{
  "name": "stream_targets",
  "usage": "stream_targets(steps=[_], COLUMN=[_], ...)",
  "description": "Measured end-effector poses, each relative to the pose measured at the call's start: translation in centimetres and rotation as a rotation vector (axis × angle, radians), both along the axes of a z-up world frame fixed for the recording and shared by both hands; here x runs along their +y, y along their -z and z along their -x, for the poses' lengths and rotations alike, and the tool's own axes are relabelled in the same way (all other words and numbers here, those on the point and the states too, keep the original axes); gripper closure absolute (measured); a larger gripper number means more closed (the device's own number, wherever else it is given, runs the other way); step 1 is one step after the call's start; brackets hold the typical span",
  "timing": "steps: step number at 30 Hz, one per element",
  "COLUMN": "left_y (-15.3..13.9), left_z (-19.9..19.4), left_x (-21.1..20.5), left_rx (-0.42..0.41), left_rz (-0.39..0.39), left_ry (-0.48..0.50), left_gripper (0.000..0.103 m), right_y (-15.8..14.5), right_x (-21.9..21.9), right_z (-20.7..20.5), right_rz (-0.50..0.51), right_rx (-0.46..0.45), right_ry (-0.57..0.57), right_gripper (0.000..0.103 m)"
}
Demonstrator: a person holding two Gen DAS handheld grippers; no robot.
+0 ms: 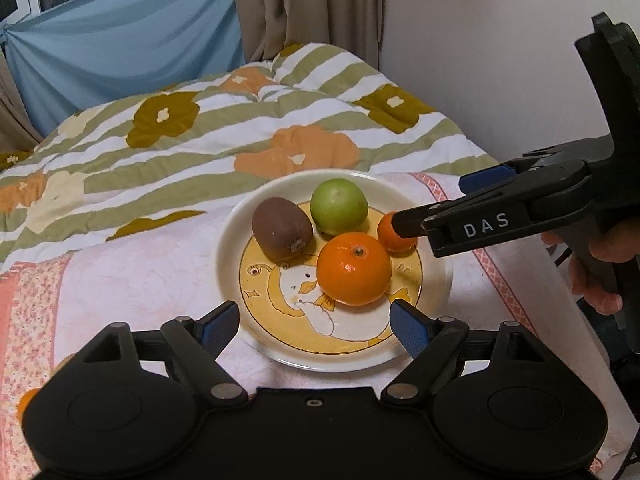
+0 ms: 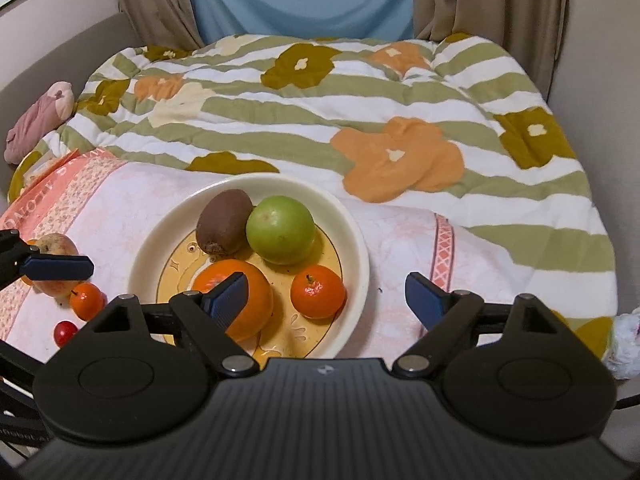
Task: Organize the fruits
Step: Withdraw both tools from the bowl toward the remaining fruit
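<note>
A white plate with a yellow cartoon centre holds a brown kiwi, a green apple, a large orange and a small tangerine. My left gripper hangs open over the plate's near rim, holding nothing. My right gripper is open, and the small tangerine lies on the plate between its pads, untouched. From the left wrist view, the right gripper reaches in from the right, with its tip beside that tangerine.
On the pink cloth left of the plate lie a pale fruit, another small tangerine and a tiny red fruit. A flowered quilt lies behind the plate. A hand holds the right gripper's handle.
</note>
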State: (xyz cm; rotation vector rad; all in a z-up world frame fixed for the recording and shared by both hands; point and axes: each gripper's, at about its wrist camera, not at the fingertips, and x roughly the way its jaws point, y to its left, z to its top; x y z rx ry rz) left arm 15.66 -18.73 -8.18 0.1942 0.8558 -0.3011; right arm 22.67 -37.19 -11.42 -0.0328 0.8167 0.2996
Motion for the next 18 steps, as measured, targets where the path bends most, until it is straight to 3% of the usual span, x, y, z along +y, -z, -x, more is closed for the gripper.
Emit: stream_targets(steps=[12, 14, 16, 18], left_y=[-4.5, -5.2, -5.8, -6.3], left_z=[4.6, 5.7, 6.9, 8.2], left_x=[2.6, 3.4, 4.3, 5.3], left_rx=[-0.092, -0.11, -0.134, -0.157], left_rz=[0.017, 0.026, 0.018, 0.011], left_ry=[-0.048, -0.057, -0.075, -0.085], left_gripper=[0.017, 0.013, 0.001, 0.001], right_y=[-5.8, -6.6, -7.2, -7.6], right_x=[1.4, 2.0, 2.6, 3.2], right_z=[5.4, 6.5, 7.6, 8.6], right_rz=[0.01, 0.018, 0.015, 0.022], right_rx=[-0.077, -0.098, -0.122, -0.128], right_ry=[-0.002, 0.006, 0.006, 0.006], right_gripper=[0.0, 0.0, 0.0, 0.0])
